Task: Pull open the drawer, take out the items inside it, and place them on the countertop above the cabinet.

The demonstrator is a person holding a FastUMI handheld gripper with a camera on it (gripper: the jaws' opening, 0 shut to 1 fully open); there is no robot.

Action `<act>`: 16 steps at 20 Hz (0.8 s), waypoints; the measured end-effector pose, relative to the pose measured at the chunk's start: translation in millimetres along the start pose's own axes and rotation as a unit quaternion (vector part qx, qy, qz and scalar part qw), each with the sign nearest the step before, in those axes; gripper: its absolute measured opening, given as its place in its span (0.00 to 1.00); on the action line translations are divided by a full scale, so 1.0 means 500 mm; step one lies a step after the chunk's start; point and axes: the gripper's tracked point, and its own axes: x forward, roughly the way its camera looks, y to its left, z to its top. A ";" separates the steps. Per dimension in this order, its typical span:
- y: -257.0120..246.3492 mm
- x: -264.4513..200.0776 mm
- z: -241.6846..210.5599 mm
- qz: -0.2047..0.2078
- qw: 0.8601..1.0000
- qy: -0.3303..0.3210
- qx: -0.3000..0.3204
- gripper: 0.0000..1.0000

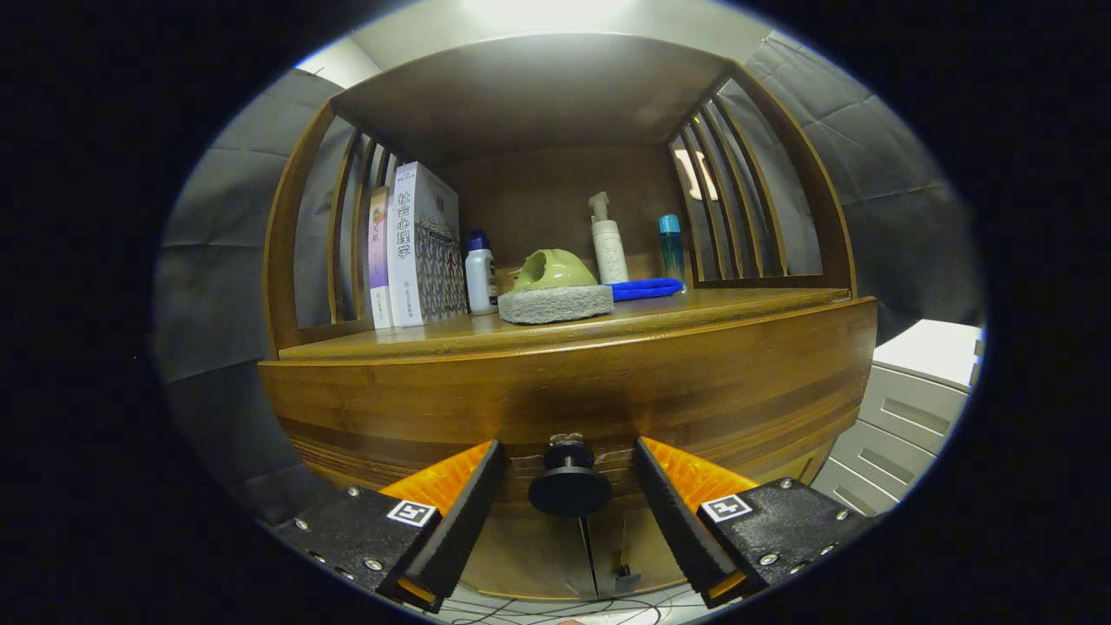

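The drawer (568,408) is sitting closed in the wooden cabinet, its curved front running just under the countertop (694,305), and its round dark knob (569,486) is sticking out from the lower middle of that front. The gripper (568,456) is hanging right in front of it with its fingers spread wide, one on each side of the knob; the knob is lying between them, and neither finger is touching it, with a clear gap showing on both sides.

Up on the countertop, a green scrubber on a grey pad (555,291) is resting near the front edge, well beyond the fingers. A folded blue cloth (647,288) is lying just beside it, toward the slatted side of the shelf. Behind those, a white pump bottle (608,243) is standing upright against the back panel, with a slim blue-capped bottle (671,247) near it. On the other side, a white bottle with a dark blue cap (480,273) is standing next to two upright books (417,247) leaning against the slats.

Below the drawer, the cabinet doors (555,547) are showing between the fingers. Off to one side a pale grey drawer unit (911,408) is standing apart from the cabinet.
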 end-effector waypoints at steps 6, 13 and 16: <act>0.002 0.025 0.004 0.005 1.000 -0.001 0.001 0.95; 0.002 -0.018 0.054 0.009 0.999 -0.026 -0.034 0.95; -0.007 -0.072 0.097 0.011 0.998 -0.030 -0.045 0.95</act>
